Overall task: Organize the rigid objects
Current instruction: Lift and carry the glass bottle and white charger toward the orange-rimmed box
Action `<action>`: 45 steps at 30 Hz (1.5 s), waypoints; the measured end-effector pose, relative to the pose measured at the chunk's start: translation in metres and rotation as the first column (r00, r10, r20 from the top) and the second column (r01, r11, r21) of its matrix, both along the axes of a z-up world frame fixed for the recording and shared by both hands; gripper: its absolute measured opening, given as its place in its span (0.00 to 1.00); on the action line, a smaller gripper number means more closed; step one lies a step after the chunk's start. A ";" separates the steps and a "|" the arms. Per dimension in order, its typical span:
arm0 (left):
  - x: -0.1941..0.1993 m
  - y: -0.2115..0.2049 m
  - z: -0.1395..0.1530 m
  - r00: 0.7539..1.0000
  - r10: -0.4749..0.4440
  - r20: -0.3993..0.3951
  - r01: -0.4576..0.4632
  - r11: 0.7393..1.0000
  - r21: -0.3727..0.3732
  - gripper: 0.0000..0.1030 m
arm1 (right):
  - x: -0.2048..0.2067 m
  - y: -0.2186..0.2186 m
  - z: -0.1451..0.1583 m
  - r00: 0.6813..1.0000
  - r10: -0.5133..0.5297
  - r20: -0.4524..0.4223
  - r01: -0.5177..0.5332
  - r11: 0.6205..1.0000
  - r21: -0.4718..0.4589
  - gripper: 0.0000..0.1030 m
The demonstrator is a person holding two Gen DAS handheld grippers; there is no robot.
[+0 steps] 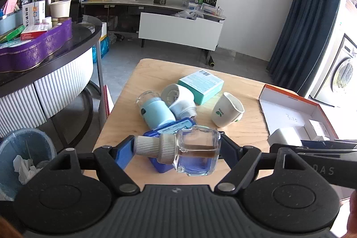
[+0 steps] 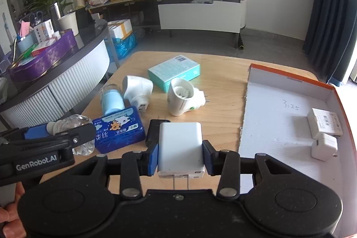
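The right gripper (image 2: 180, 154) is clamped on a white charger block (image 2: 180, 146), its blue pads pressed against the block's two sides and the two metal prongs pointing back toward the camera; the block hangs above the near edge of the wooden table (image 2: 223, 81). The left gripper (image 1: 177, 146) grasps a clear glass bottle (image 1: 194, 152) lengthwise, one pad on its ribbed white cap and the other on its square base, a little brown liquid lying level inside; it too is held over the table's near edge. Just beyond the charger a black block (image 2: 154, 129) lies on the table, touching a dark blue tin (image 2: 119, 129) with a cartoon label. Farther in, near the table's left edge, a light blue bottle (image 2: 111, 102) lies on its side beside a white plug-in device (image 2: 137, 90); a second white plug-in device (image 2: 181, 96) with green marks stands near the middle, and a teal box (image 2: 174, 71) lies toward the far edge. Along the table's right edge sits an orange-rimmed box lid (image 2: 290, 79) with a white interior, holding a small white labelled box (image 2: 325, 123) and a white adapter (image 2: 324, 146) against its right wall.
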State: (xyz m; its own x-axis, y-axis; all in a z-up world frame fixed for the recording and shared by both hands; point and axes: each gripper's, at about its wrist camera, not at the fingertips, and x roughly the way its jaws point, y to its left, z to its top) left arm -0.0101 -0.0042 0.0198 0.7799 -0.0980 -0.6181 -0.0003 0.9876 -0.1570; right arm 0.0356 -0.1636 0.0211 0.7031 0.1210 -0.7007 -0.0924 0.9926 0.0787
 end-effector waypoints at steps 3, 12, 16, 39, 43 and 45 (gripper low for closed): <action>0.003 -0.011 0.005 1.000 -0.027 0.009 0.027 1.000 0.001 0.78 | -0.006 -0.016 0.012 0.999 -0.049 0.018 0.049 0.999 0.012 0.49; 0.011 -0.047 0.016 0.994 -0.109 0.015 0.109 0.994 -0.016 0.78 | -0.022 -0.056 0.027 0.988 -0.152 0.027 0.152 0.988 0.004 0.49; 0.012 -0.064 0.018 0.989 -0.147 0.014 0.147 0.989 -0.010 0.78 | -0.027 -0.069 0.029 0.983 -0.182 0.035 0.182 0.983 0.011 0.49; 0.025 -0.143 0.021 0.954 -0.299 0.015 0.299 0.954 0.014 0.78 | -0.037 -0.145 0.023 0.944 -0.324 0.060 0.321 0.945 0.056 0.49; 0.029 -0.154 0.020 0.948 -0.318 0.015 0.318 0.948 0.018 0.78 | -0.036 -0.158 0.023 0.937 -0.345 0.062 0.341 0.938 0.062 0.49; 0.031 -0.161 0.020 0.945 -0.326 0.014 0.326 0.945 0.023 0.78 | -0.036 -0.164 0.022 0.934 -0.351 0.063 0.347 0.936 0.064 0.49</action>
State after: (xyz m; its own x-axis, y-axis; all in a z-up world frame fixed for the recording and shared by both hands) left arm 0.0205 -0.1651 0.0394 0.7180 -0.3368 -0.6091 0.3251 0.9361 -0.1343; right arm 0.0000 -0.3279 0.0429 0.7561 -0.1074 -0.6456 0.2520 0.9582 0.1356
